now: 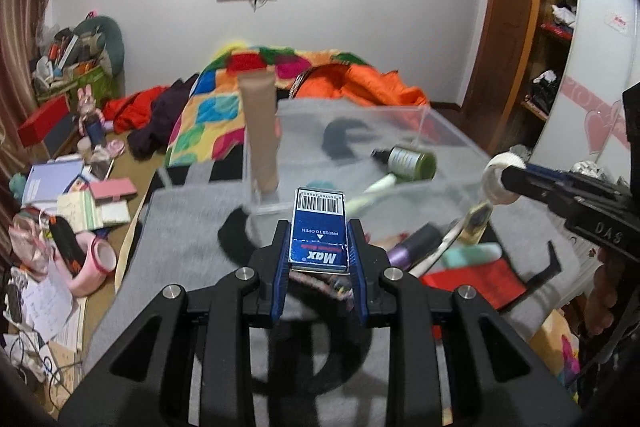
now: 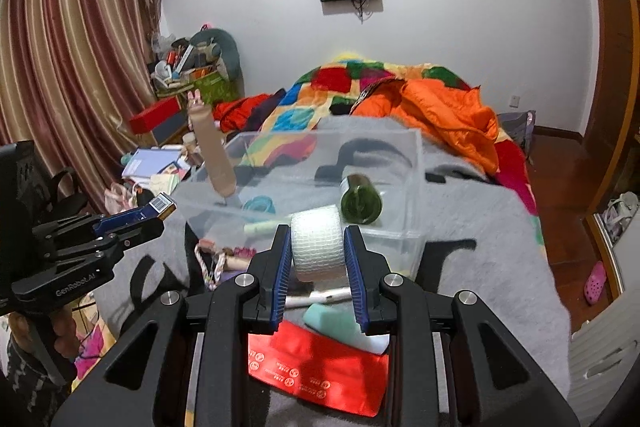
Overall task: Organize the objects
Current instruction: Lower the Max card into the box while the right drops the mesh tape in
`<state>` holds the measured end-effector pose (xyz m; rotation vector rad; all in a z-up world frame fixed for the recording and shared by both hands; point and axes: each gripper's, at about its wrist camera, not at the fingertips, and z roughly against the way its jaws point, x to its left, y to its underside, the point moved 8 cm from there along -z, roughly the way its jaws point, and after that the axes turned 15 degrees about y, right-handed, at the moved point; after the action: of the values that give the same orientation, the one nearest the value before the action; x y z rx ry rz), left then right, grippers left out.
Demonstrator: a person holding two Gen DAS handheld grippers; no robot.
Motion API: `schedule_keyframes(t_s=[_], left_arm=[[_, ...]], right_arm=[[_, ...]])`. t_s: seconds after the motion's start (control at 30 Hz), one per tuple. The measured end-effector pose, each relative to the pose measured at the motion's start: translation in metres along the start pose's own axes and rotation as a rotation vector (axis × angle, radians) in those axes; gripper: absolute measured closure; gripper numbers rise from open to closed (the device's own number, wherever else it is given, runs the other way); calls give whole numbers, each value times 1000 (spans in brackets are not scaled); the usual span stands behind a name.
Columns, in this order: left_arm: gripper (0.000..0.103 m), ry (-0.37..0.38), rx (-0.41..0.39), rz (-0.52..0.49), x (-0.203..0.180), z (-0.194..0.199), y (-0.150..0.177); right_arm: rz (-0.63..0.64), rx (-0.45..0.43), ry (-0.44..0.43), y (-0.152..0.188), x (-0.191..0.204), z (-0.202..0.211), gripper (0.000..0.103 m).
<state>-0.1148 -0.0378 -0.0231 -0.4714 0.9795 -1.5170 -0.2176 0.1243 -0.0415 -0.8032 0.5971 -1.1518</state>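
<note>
Staple box (image 1: 319, 227) sits clamped in the left tool (image 1: 319, 247), short of the clear bin's near rim (image 1: 320, 193); right tool (image 2: 318, 251) grips a white tape roll (image 2: 317, 245) above that edge.

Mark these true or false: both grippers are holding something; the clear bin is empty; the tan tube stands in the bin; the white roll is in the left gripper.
1. Both grippers hold something. True: the left gripper is shut on the blue Max box, the right gripper on the white roll.
2. The clear bin is empty. False: it holds a green bottle, among other things.
3. The tan tube stands in the bin. True.
4. The white roll is in the left gripper. False: the right holds it.
</note>
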Motion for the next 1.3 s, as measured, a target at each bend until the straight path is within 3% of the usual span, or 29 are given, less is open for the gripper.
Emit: schedule_keyframes(t_s=[0.23,0.53,1.3], left_arm=[[76,13,-26,-42,-12,-3,-27],[76,20,-7,-7,0,-26,-44],[76,24,117,15,22,-95,-31]], right_arm=[[-20,-39,26,-22,-13,4,79],[-14,-61,47,-43,-18,-7,79],[37,92,63,-20,-7,-83,79]])
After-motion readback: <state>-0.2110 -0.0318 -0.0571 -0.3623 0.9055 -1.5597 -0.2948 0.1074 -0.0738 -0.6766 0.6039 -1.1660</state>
